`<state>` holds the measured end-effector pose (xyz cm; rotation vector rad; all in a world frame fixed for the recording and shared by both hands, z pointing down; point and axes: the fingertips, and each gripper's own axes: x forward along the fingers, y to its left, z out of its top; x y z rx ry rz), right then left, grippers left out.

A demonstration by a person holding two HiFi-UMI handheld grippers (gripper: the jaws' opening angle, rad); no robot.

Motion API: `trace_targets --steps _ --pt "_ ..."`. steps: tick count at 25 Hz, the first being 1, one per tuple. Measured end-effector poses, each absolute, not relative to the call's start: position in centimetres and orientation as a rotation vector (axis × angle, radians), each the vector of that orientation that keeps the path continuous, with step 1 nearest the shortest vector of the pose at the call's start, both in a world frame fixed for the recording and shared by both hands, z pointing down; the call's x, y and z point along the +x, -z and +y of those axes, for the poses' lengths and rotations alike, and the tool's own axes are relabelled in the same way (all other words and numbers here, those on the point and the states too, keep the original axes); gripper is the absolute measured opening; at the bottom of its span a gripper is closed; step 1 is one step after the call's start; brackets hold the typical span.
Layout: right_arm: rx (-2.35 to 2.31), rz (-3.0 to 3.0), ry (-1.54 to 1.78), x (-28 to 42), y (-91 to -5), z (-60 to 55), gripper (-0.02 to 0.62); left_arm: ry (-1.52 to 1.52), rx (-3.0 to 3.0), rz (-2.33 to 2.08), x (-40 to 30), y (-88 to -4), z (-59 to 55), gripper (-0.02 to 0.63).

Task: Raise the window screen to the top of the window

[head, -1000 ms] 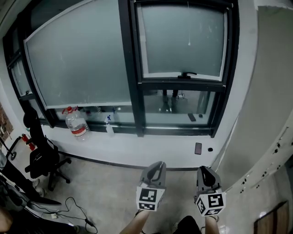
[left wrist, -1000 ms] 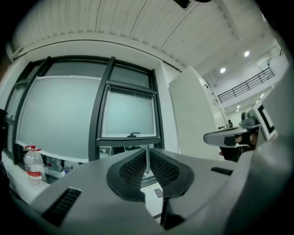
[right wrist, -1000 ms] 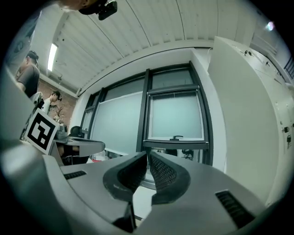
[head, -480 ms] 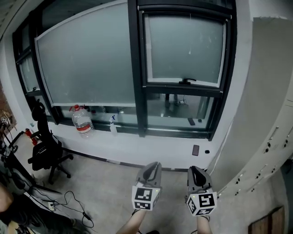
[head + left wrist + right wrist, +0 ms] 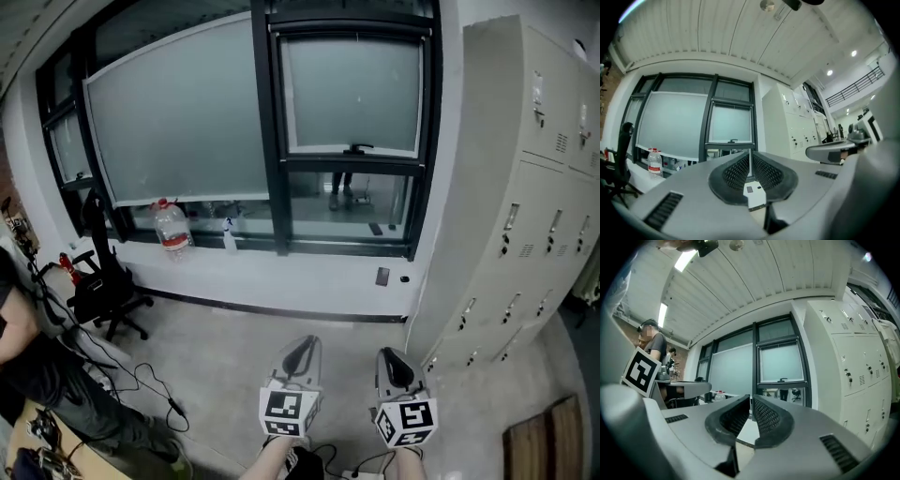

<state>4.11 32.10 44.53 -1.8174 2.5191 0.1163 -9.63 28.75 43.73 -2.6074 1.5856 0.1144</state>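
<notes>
Grey lockers (image 5: 525,187) right — office chair (image 5: 105,289) left.

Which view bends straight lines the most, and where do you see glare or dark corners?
Head view: mild barrel bend, so the window frame bows and the lockers lean; the light is even. Left gripper view: strong fisheye, black corners, and the ceiling spotlights glare. Right gripper view: equally strong fisheye, and the ceiling strip light is blown out.

Pale grey window screen (image 5: 352,94), black frame (image 5: 265,141)
</notes>
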Motion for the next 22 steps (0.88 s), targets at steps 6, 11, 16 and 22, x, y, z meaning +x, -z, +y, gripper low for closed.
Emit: trace_targets --steps 6,11,16,22 --pt "-1.765 2.524 -0.066 4.1 -43.3 41.4 0.028 -0.179 -2.597 1.603 -9.8 -42.5 39.5 0.026" --pt "-1.767 2.479 -0.160 3.6 -41.1 45.1 0.028 -0.185 -2.555 1.554 -9.8 -40.7 43.6 0.026" --pt "-1.816 2.466 -0.145 3.7 -42.5 47.5 0.028 -0.164 -2.589 1.543 -9.9 -42.4 45.1 0.026" --pt "-1.918 2.472 -0.080 3.1 -45.2 49.9 0.006 -0.130 -2.705 1.533 -9.4 -45.4 46.4 0.026"
